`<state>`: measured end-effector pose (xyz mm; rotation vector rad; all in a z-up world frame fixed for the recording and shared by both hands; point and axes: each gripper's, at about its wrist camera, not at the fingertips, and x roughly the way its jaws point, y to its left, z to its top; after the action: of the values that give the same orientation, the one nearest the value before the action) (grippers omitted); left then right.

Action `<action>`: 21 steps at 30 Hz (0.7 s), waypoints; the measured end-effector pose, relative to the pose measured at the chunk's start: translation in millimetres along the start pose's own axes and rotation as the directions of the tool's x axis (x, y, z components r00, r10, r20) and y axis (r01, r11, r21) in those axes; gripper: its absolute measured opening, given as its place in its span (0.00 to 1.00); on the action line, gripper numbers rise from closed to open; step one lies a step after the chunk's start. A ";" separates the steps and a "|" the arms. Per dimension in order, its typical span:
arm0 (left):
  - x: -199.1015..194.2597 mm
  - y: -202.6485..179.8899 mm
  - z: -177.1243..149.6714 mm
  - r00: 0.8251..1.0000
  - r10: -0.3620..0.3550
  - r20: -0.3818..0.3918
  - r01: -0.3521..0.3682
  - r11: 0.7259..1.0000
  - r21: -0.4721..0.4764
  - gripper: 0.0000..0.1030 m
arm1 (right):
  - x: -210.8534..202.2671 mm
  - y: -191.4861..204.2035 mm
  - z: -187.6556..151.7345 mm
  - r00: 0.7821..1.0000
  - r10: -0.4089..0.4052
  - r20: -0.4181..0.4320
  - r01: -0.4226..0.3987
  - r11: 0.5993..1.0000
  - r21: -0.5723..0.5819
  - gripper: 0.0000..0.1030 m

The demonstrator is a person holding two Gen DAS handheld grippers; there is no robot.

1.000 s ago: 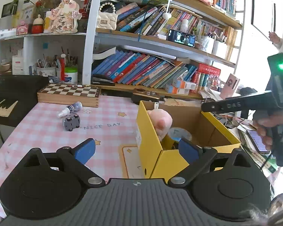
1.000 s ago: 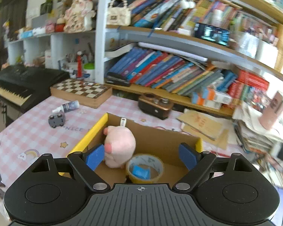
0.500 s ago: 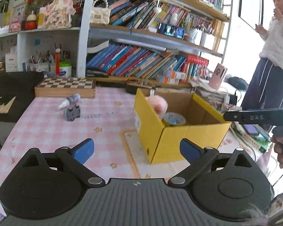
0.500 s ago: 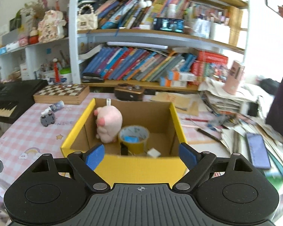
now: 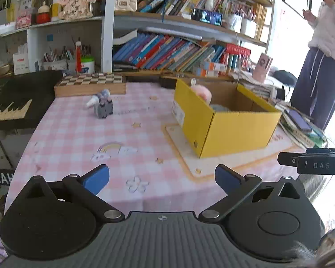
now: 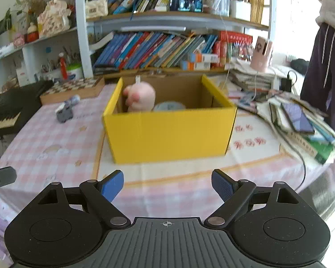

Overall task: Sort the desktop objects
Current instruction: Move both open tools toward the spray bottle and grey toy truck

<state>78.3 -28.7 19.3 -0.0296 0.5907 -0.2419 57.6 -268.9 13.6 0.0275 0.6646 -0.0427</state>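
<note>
A yellow cardboard box [image 5: 230,129] [image 6: 169,134] stands open on the pink checked tablecloth [image 5: 78,138] [image 6: 44,143]. Inside it are a pink plush toy [image 6: 140,98] [image 5: 203,93] and a roll of tape [image 6: 169,106]. A small grey toy car [image 5: 103,109] [image 6: 64,114] and a small bottle [image 5: 98,97] [image 6: 71,100] lie on the cloth left of the box. My left gripper [image 5: 162,177] is open and empty near the table's front edge. My right gripper [image 6: 167,184] is open and empty in front of the box.
A wooden chessboard case [image 5: 89,83] lies behind the toy car. A black keyboard [image 5: 13,102] is at the left. Stacked books and a phone [image 6: 297,118] lie right of the box. Bookshelves [image 6: 158,47] rise behind. A person [image 5: 321,51] stands at the right.
Both grippers have pulled back from the box toward the table's front edge, staying open. The box now looks farther away in both views.
</note>
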 end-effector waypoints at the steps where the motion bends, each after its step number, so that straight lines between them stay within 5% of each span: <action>1: -1.7 2.2 -2.9 1.000 0.001 -0.008 -0.001 1.000 0.001 1.00 | -0.7 3.3 -3.6 1.000 0.002 -0.006 -0.002 1.000 0.001 0.86; 8: -9.3 12.5 -20.1 0.997 0.008 -0.072 -0.006 1.000 0.026 1.00 | -5.0 37.0 -34.2 0.993 0.066 -0.098 -0.059 0.996 0.064 0.86; 21: -22.7 48.7 -32.9 0.995 0.047 -0.093 -0.047 0.999 0.002 1.00 | -9.2 104.2 -40.3 0.982 0.150 -0.116 -0.162 0.981 -0.102 0.86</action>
<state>52.4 25.3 -0.3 -0.0051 0.6839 -0.1982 30.6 -163.0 -11.2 -0.0250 0.7699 0.1485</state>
